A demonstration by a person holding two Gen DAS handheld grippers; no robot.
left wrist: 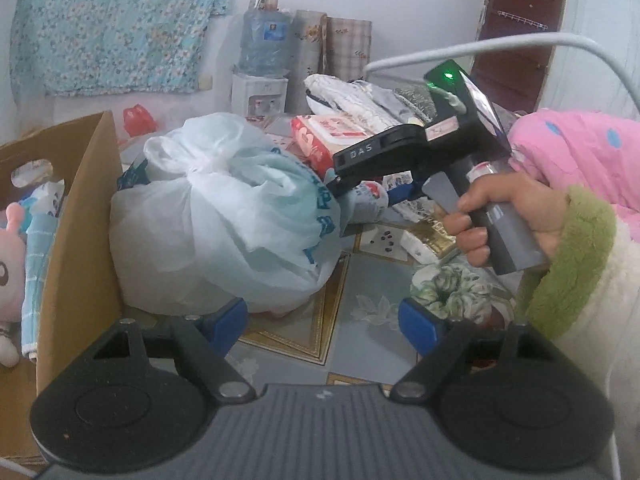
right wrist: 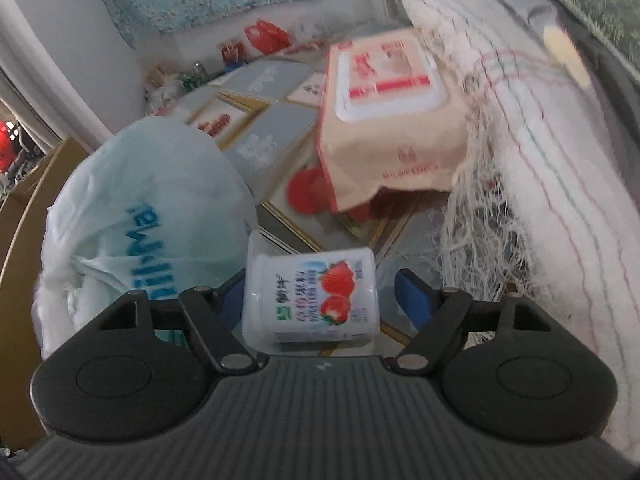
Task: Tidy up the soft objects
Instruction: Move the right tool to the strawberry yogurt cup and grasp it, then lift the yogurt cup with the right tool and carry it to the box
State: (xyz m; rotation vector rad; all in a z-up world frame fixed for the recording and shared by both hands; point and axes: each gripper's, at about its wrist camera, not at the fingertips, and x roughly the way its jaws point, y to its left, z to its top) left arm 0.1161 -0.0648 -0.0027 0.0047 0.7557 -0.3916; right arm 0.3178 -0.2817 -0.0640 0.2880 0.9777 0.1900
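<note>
White crinkly plastic bag [left wrist: 224,220], knotted at the top, stuffed round and soft, sits on the tiled floor [left wrist: 368,304] just beside the cardboard box [left wrist: 80,216]; box already holds a pink plush toy [left wrist: 10,248] and a striped blue cloth [left wrist: 34,280]; left gripper [left wrist: 320,320] hangs low in front of the bag, blue pads spread wide, nothing between them.

Right gripper [right wrist: 316,300] seen from its own camera: jaws apart around a small white pot with strawberry print [right wrist: 312,296]; left pad looks close to or touching the pot, right pad stands clear with a visible gap; so not clamped, nothing held; picture is blurred, so contact on the left side cannot be told for sure.

Step in hand, as a guess: settle the right jaws on the pot, or go for the bag; to do it well, centre the pot between the pads before closing; squeeze gently, thin walls likely dent; keep clear of the bag's loose folds.

Other soft stuff: wet-wipe pack [right wrist: 388,120], flat, glossy film, hard flip lid; fringed white woven towel [right wrist: 520,184], rough, ragged edge threads, just beside the pack; green floral scrunchie [left wrist: 452,292], puffy, on the floor near the person's hand [left wrist: 500,216].
</note>
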